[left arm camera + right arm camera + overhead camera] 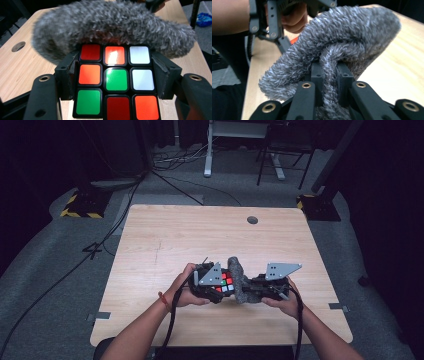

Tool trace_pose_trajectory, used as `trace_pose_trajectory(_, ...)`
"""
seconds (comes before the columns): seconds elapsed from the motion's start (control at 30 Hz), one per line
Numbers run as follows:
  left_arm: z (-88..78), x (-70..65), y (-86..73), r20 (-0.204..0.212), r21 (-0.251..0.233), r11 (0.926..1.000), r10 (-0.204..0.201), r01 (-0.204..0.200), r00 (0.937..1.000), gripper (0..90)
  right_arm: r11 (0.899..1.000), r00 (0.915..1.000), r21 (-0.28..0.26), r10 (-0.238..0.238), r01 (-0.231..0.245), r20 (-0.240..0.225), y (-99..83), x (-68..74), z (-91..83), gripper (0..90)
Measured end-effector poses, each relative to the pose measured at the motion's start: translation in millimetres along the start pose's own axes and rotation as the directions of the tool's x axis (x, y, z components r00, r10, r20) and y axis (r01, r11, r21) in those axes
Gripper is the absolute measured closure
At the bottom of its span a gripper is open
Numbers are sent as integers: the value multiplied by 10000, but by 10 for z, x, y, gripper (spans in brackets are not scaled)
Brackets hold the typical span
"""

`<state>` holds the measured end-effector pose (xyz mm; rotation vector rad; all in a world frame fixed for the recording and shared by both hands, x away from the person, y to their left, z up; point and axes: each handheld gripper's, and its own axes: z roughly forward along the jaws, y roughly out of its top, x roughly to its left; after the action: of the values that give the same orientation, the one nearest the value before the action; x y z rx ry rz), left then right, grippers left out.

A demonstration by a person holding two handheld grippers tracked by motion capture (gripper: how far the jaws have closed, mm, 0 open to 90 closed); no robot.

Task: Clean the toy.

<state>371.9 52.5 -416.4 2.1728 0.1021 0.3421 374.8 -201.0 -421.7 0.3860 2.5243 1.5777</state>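
Note:
My left gripper (115, 75) is shut on a puzzle cube (116, 80), its pads (68, 75) pressing on the cube's two sides; the face toward the camera has red, orange, white and green tiles. A grey fluffy cloth (115, 25) lies against the cube's far face. My right gripper (329, 77) is shut on a fold of that cloth (347, 35), which bulges above the jaws. In the high view the two grippers meet over the near middle of the wooden table (175, 235), with the cube (225, 282) at the left gripper (220, 287) and the cloth (240, 280) at the right gripper (252, 287).
A round cable hole (252, 220) sits near the table's far edge. Cables trail from both grippers toward the person. Beyond the table stand a desk leg (208, 150) and stands on the grey floor.

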Motion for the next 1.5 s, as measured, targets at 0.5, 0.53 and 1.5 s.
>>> trace_pose_trajectory(0.5,-113,31,23,8,-469,9987,-173,173,9998,339,9800,9989,1933,475,-466,-2,-146,-110,160,801)
trace_pose_trajectory(0.53,-112,34,21,-28,-400,9991,-127,125,9999,339,9808,9993,1913,366,-369,53,-126,-97,141,801)
trace_pose_trajectory(1.5,-257,116,-15,-395,-530,9979,-397,376,9984,339,9954,9984,957,-154,102,537,35,82,38,803)
